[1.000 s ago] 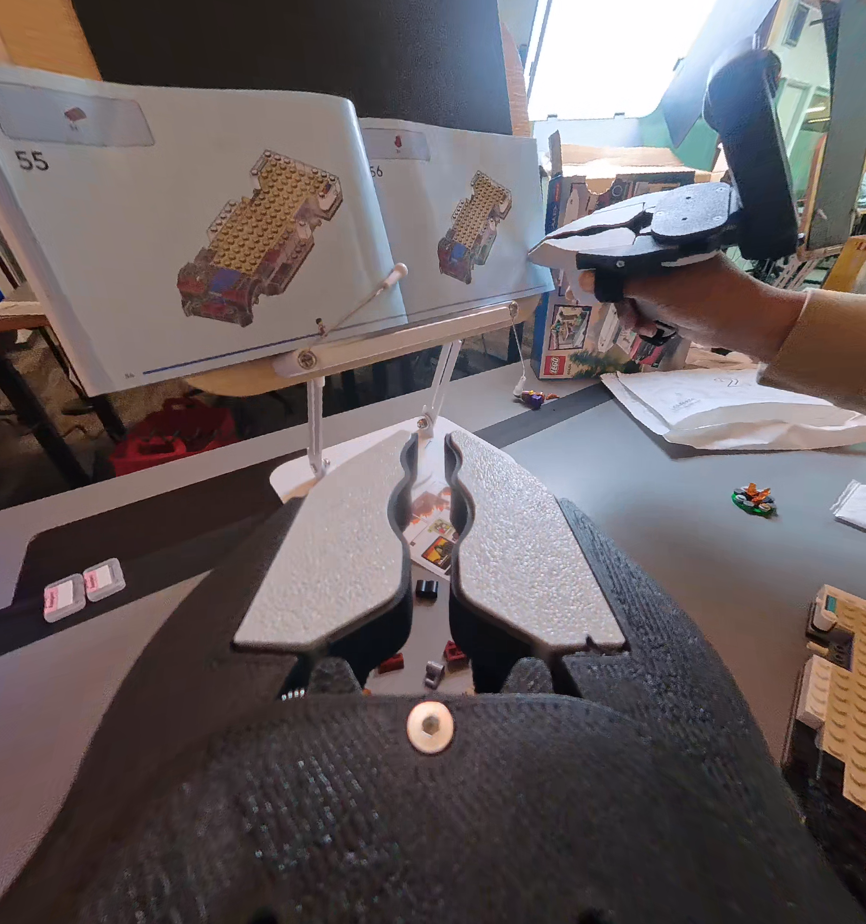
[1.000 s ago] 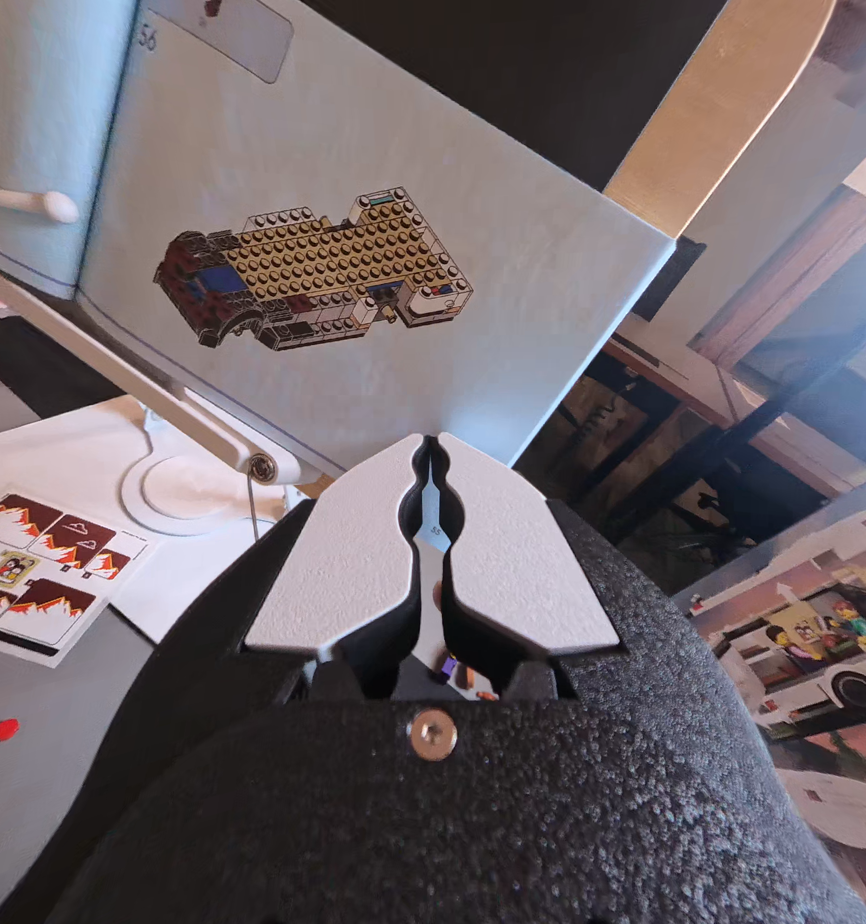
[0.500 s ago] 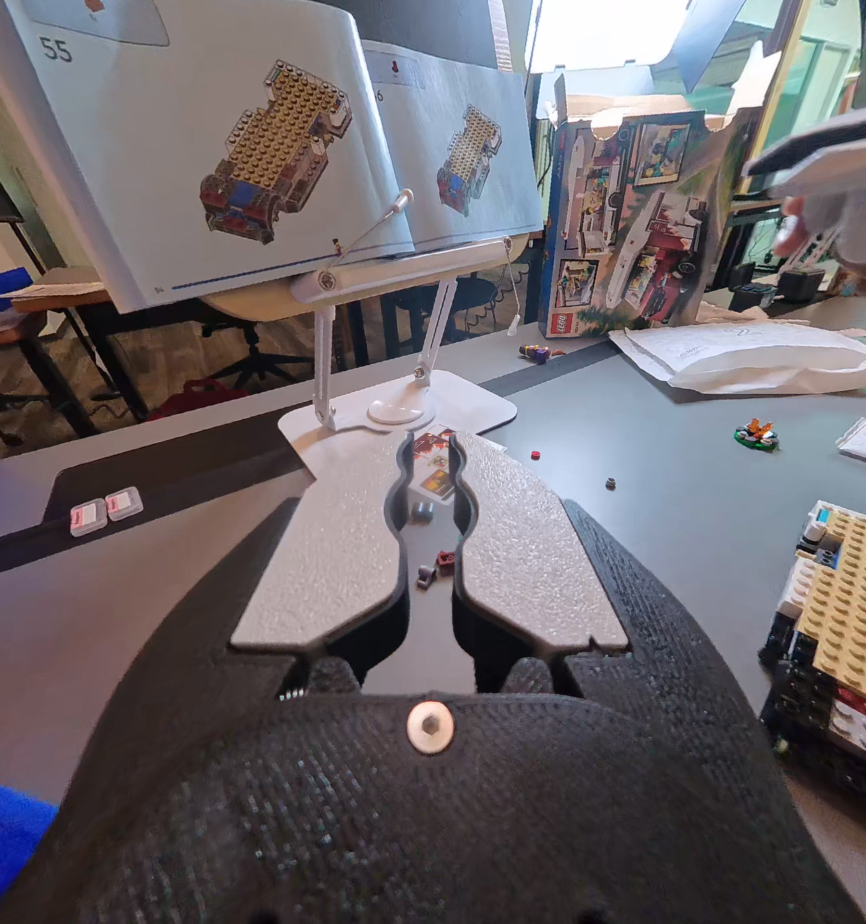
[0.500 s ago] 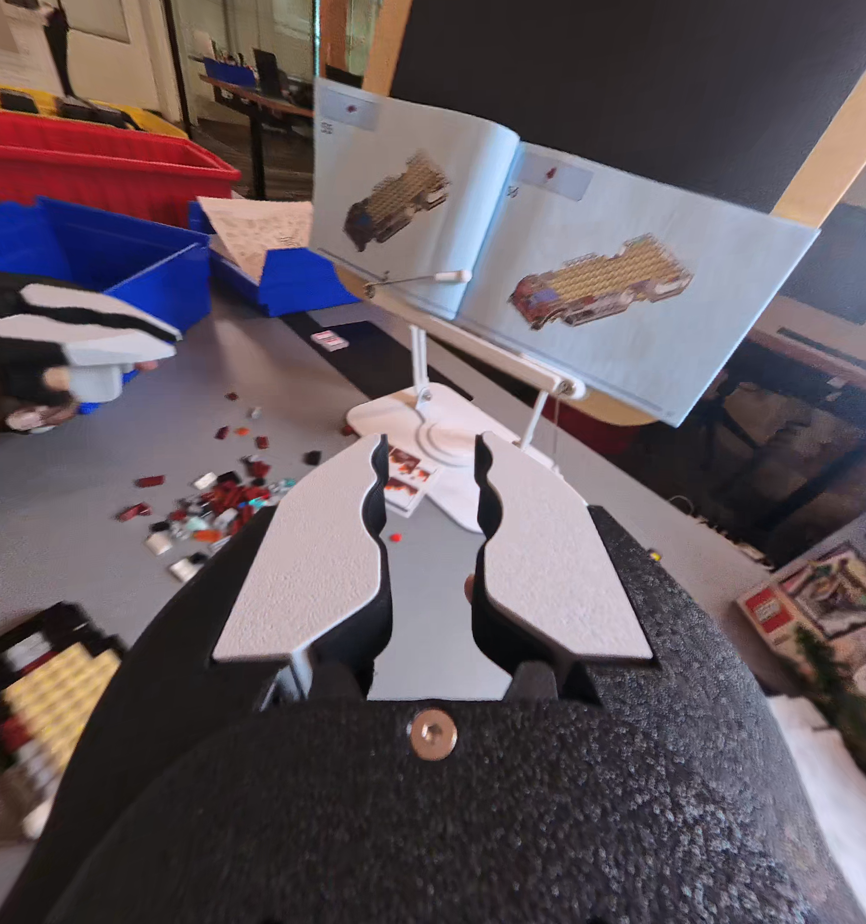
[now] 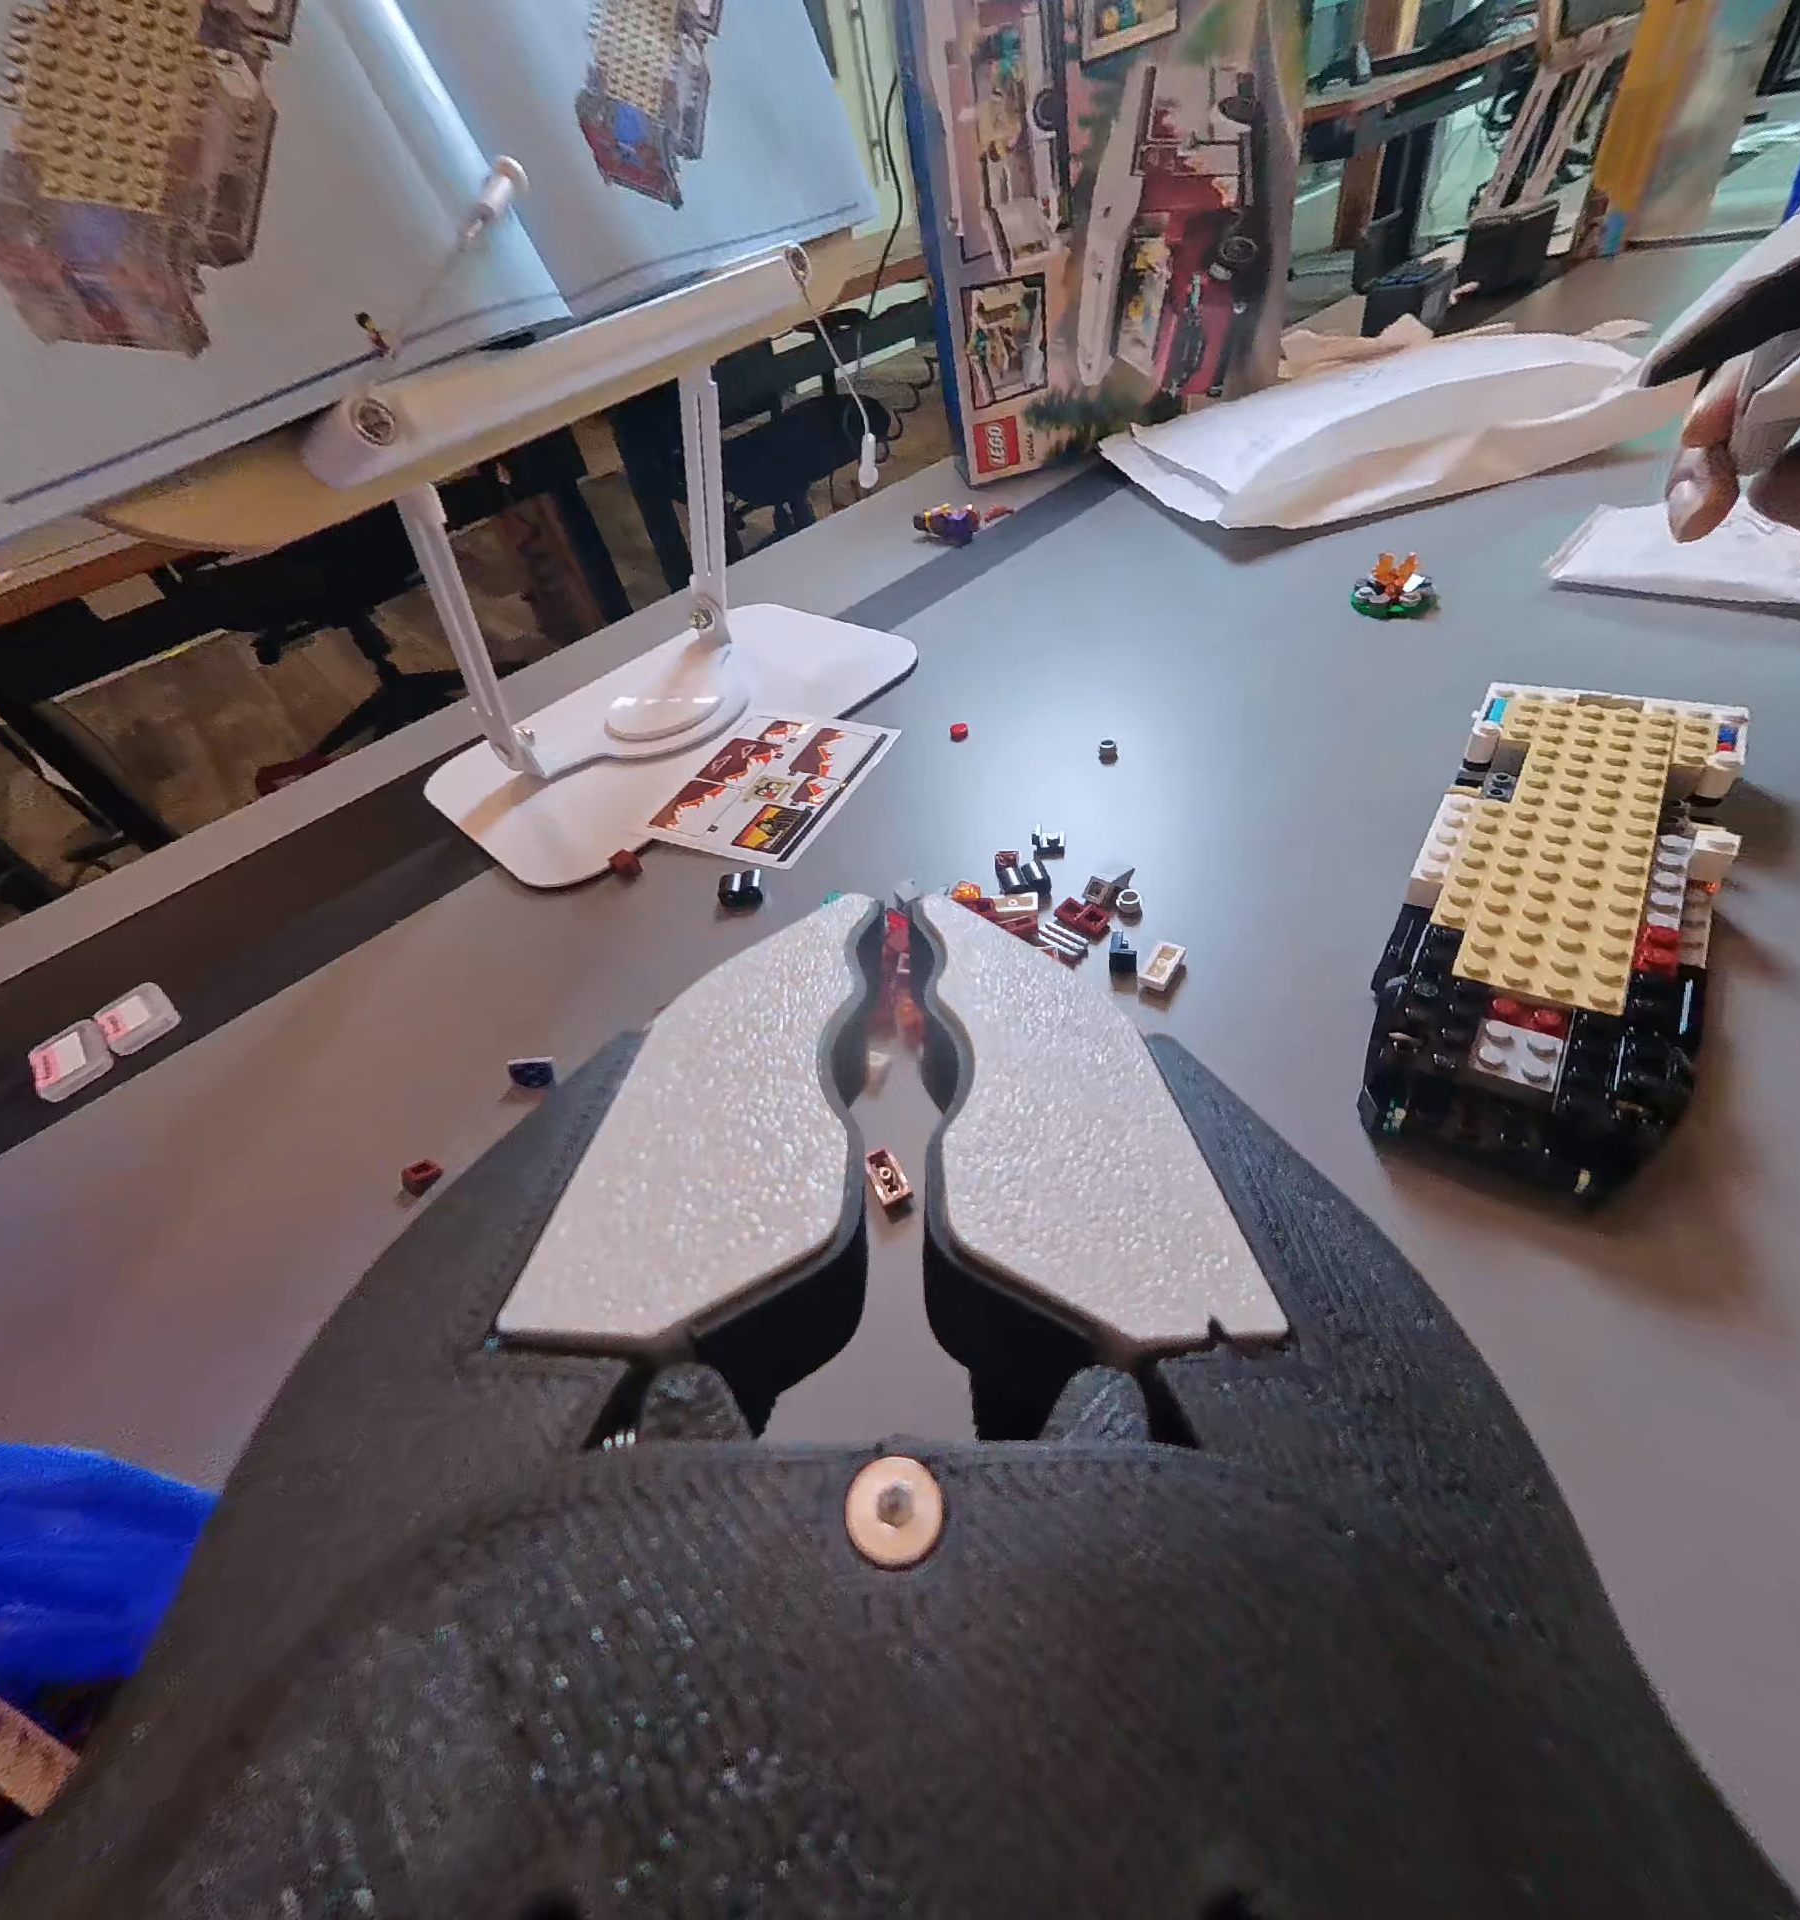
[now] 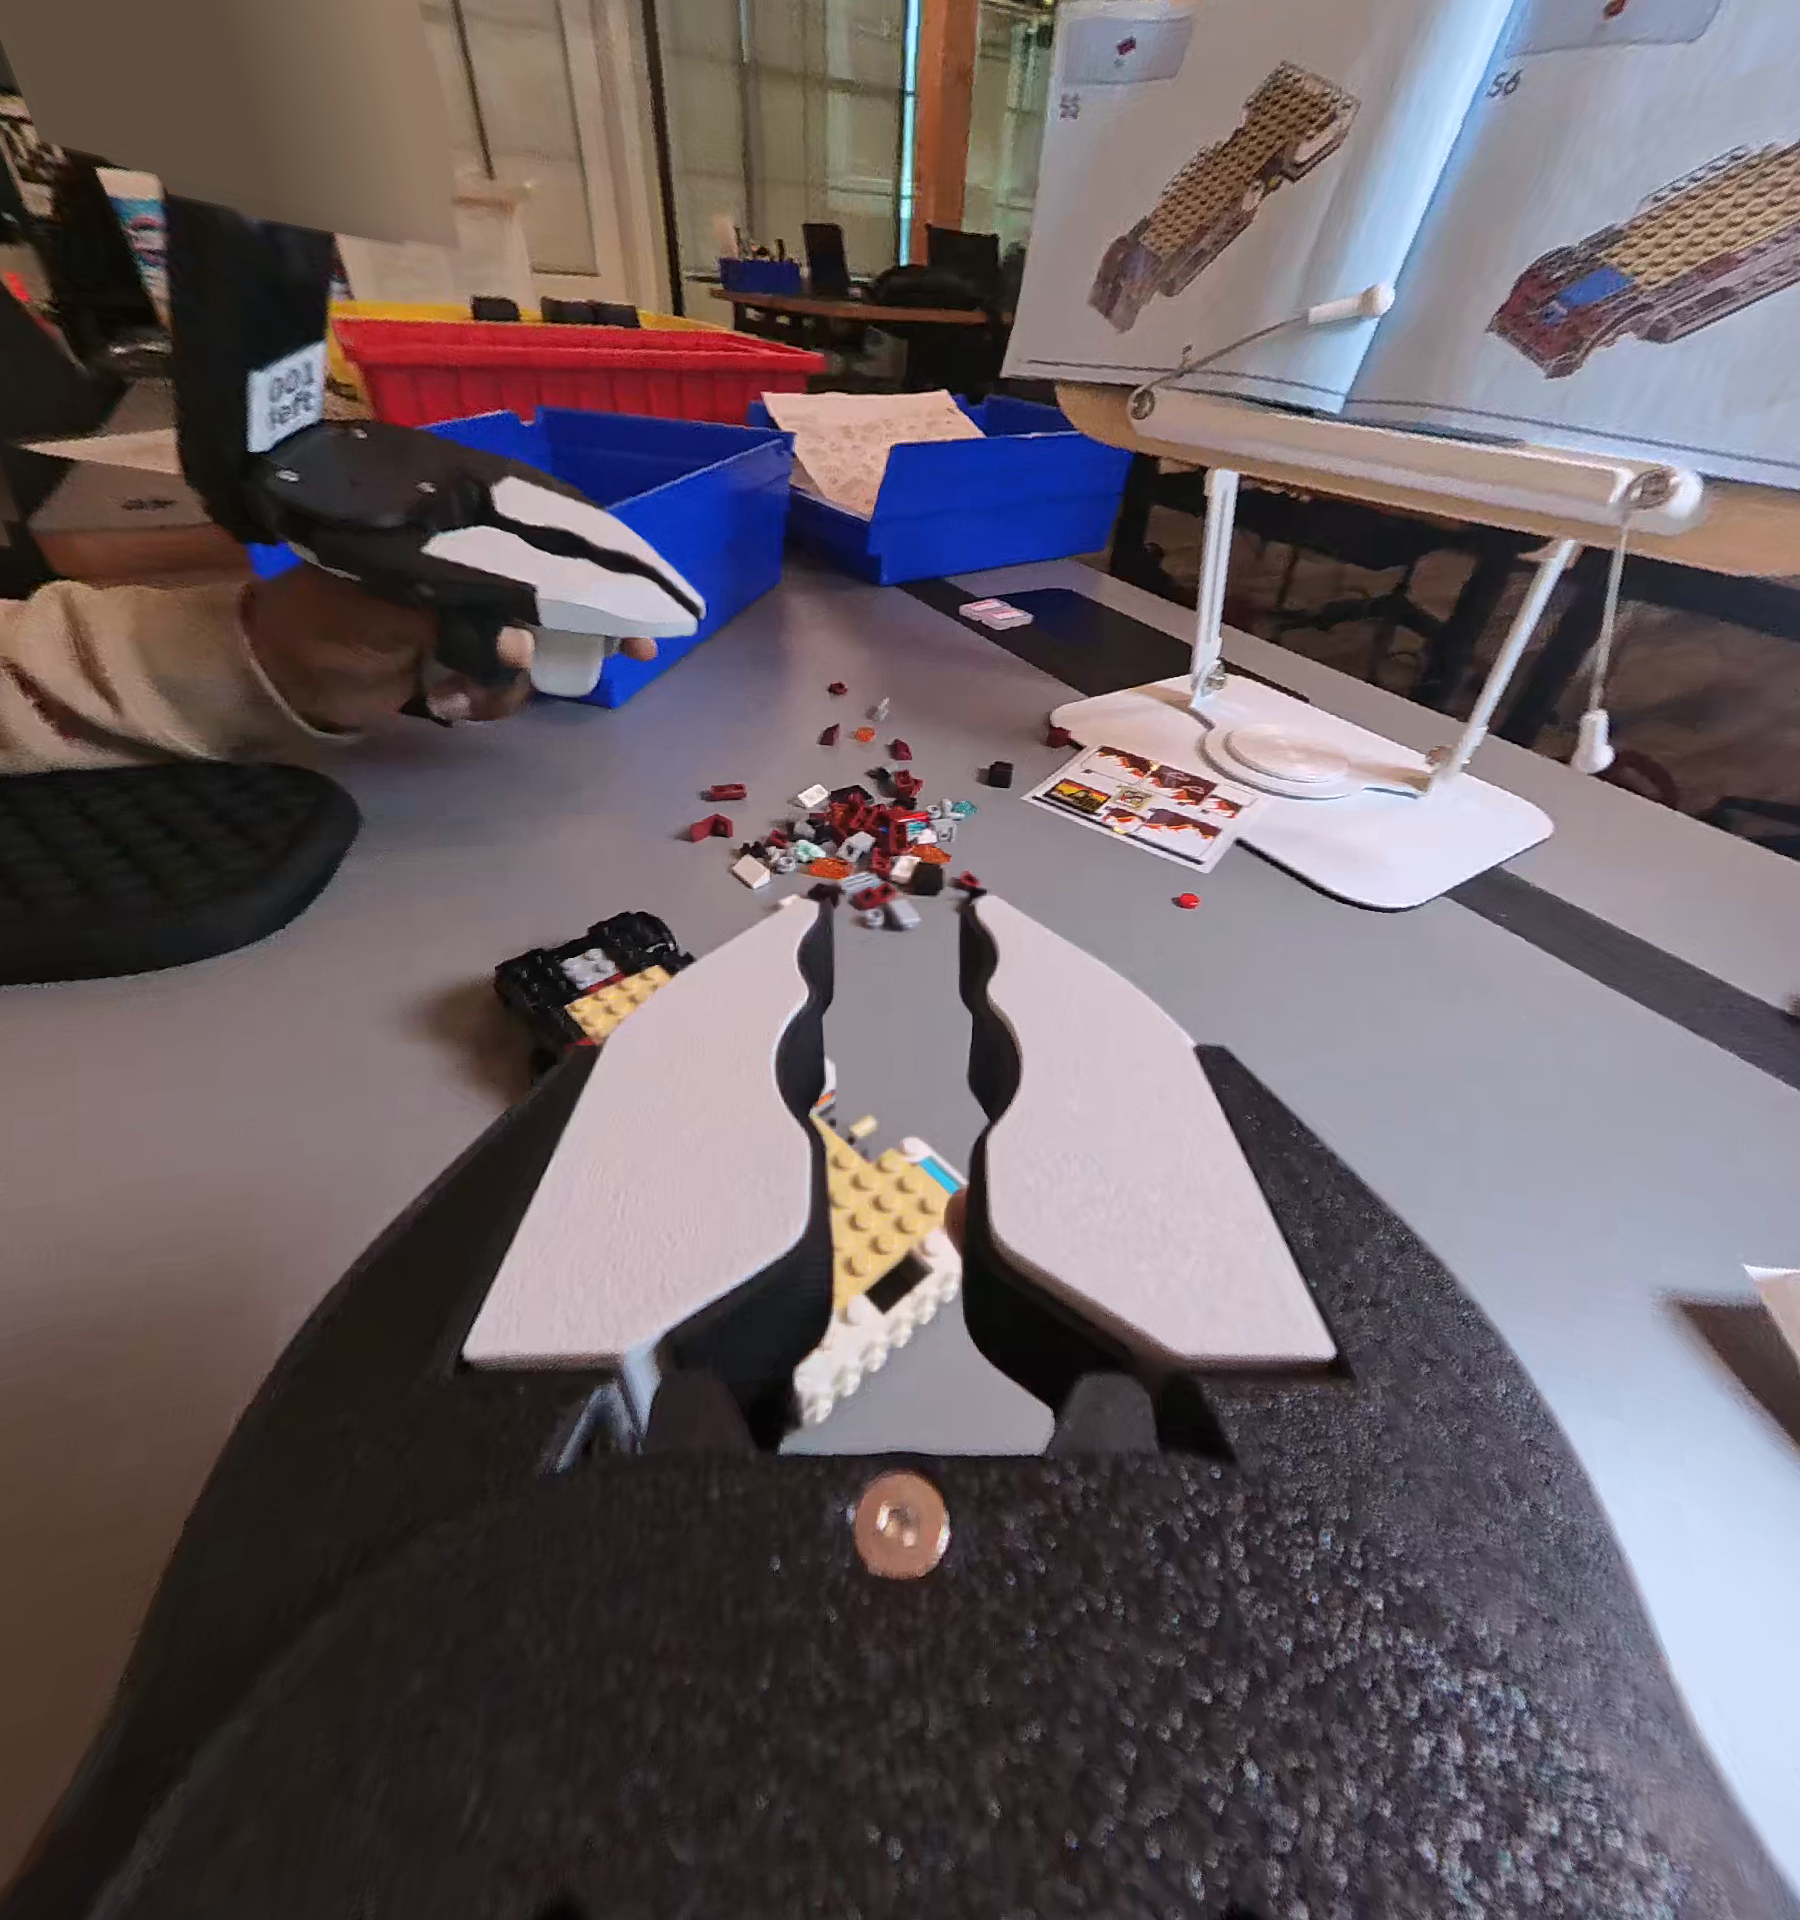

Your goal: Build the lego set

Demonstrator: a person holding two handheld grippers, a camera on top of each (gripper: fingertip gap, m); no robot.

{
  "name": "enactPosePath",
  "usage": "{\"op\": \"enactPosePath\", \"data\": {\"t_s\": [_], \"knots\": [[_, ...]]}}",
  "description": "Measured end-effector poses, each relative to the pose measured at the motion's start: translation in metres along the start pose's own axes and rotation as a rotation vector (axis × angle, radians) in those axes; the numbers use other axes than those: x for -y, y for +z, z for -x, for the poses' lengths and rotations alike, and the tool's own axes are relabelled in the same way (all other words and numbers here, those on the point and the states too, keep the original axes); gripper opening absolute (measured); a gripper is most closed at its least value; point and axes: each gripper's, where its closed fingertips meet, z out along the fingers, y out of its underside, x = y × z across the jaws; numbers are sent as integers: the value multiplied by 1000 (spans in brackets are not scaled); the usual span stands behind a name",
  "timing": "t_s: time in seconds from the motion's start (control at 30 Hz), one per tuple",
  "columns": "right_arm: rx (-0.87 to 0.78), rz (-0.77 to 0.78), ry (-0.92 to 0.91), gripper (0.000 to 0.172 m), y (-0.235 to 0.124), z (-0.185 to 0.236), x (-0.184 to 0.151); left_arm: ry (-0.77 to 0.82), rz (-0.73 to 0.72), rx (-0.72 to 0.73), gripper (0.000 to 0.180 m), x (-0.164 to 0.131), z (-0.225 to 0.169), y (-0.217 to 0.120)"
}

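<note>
My left gripper (image 5: 894, 909) is shut to a thin slit and holds nothing. It hovers above a pile of small dark red, grey and black brick pieces (image 5: 1062, 904) on the grey table. The right wrist view shows it (image 6: 683, 613) raised well above the table with bare tips. My right gripper (image 6: 896, 909) is open and empty. It hangs over a partly built brick model with a tan studded top and black body (image 6: 605, 987), and its tips point at the piece pile (image 6: 875, 831). The model (image 5: 1561, 883) lies to the right of the pile.
An open instruction booklet (image 6: 1447, 156) rests on a white stand (image 6: 1343, 810) with a sticker sheet (image 6: 1145, 800) at its base. Blue bins (image 6: 667, 468) and a red bin (image 6: 563, 364) stand behind. A toy box (image 5: 1083, 208) and white paper bags (image 5: 1395, 436) are at the far right. The tips of one gripper are about 20 centimeters away from the tips of the other.
My right gripper was shut on the booklet's page corner, let it go, opened and came back down over the model. My left gripper pulled back over the piece pile and narrowed its jaws on air.
</note>
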Motion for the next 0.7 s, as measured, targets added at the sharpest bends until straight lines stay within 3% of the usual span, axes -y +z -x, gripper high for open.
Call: {"op": "enactPosePath", "data": {"t_s": [0.13,0.23,0.47,0.57,0.7], "knots": [[37,76,-125,24,0,8,-20,60,21,-32,4,-12,-6,8],[92,97,-102,24,5,17,-28,110,62,-34,4,-24,-8,13],[214,95,-135,22,9,44,-29,129,19,-66,4,-13,-18,9],[398,156,-148,18,5,80,-28,132,5,-84,4,-8,-26,8],[710,464,-225,19,-24,151,-61,131,-30,-89,3,3,-32,3]]}}
